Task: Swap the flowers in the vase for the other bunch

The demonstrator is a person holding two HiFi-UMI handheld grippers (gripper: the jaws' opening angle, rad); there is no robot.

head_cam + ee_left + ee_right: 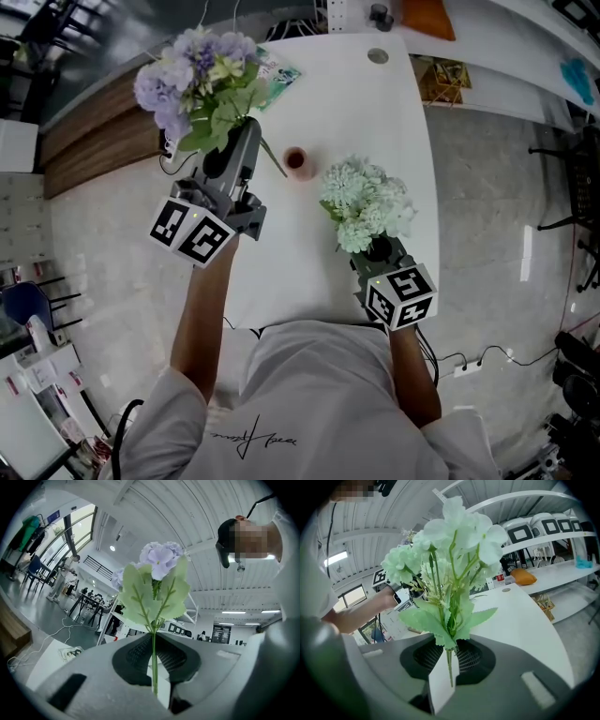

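Vase (298, 162) at centre stands empty; left gripper (153, 654) clenches purple bunch (192, 80), right gripper (449, 662) pale-green bunch (366, 202); 1 insertion likely remains.

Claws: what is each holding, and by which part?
The left claw grips the purple flowers by the stem; the right claw grips the pale green flowers by their stems.

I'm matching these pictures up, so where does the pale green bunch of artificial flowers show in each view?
Head view: pale green bunch of artificial flowers, right of centre, just above the right gripper.
Left gripper view: not in it.
Right gripper view: centre, its stem clamped between the jaws.
Shared landmark: the white table, visible in all three views.
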